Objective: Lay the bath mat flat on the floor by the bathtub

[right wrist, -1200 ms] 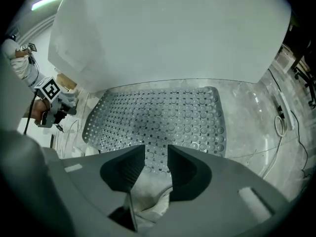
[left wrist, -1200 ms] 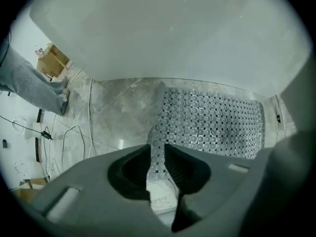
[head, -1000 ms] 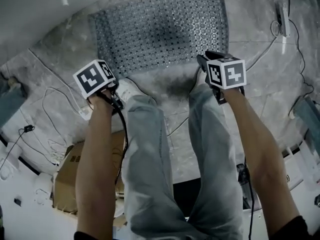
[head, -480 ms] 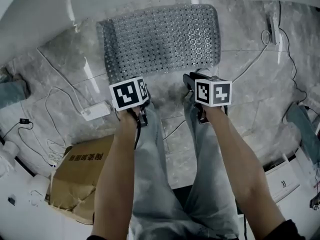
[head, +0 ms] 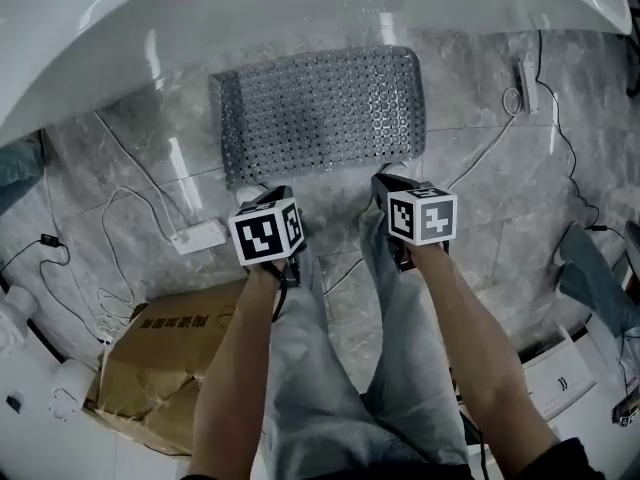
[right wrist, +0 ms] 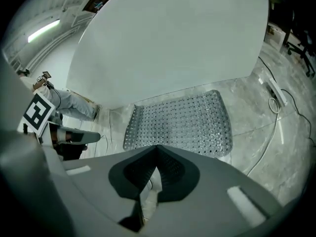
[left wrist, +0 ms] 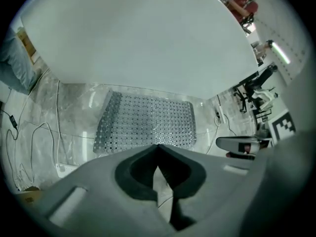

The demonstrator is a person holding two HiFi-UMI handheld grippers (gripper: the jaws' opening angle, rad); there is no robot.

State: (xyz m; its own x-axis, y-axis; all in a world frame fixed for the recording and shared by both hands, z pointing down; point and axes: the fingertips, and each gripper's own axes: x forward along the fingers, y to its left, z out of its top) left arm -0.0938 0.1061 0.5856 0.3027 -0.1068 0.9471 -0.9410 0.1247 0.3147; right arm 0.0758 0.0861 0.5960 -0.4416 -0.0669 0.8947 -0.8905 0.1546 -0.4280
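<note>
Lying flat on the grey floor (head: 480, 208), the studded bath mat (head: 318, 113) sits right alongside the white bathtub (head: 300, 18), just ahead of and below both pairs of fingers. The left gripper (left wrist: 158, 147) has its fingers pressed together on nothing. The right gripper (right wrist: 157, 148) has just been closing its fingers; they now meet, nothing between them. Out past the left fingers lies a white power strip (head: 198, 236), with a cardboard box (head: 165, 358) further back.
</note>
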